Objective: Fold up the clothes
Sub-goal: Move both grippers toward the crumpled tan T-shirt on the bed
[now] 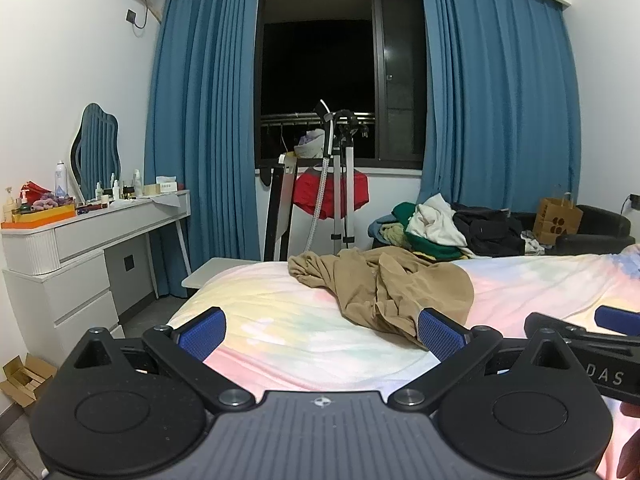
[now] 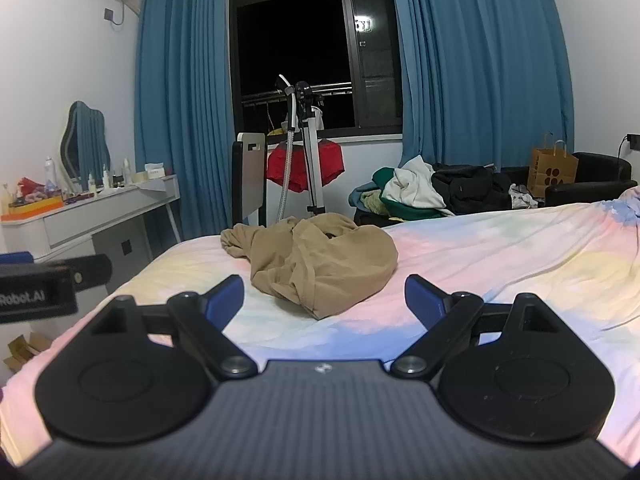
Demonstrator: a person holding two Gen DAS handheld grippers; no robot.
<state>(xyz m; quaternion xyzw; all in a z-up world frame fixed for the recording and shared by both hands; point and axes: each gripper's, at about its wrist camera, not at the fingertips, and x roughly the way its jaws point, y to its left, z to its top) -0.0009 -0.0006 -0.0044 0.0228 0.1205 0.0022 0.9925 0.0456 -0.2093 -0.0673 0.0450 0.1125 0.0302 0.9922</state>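
Observation:
A crumpled tan garment (image 1: pixel 384 292) lies in a heap on the pastel tie-dye bed (image 1: pixel 280 320), near its far left edge. It also shows in the right wrist view (image 2: pixel 320 264) on the bed (image 2: pixel 500 248). My left gripper (image 1: pixel 322 332) is open and empty, held above the bed a little short of the garment; its right blue pad (image 1: pixel 440 334) overlaps the garment's near edge in view. My right gripper (image 2: pixel 324 300) is open and empty, just short of the garment. The right gripper also shows at the right edge of the left wrist view (image 1: pixel 580 332).
A pile of clothes (image 1: pixel 448 228) lies on a black sofa beyond the bed, with a paper bag (image 1: pixel 558 220). A garment steamer stand (image 1: pixel 340 184) with a red garment stands by the window. A white dressing table (image 1: pixel 100 232) with bottles stands at left.

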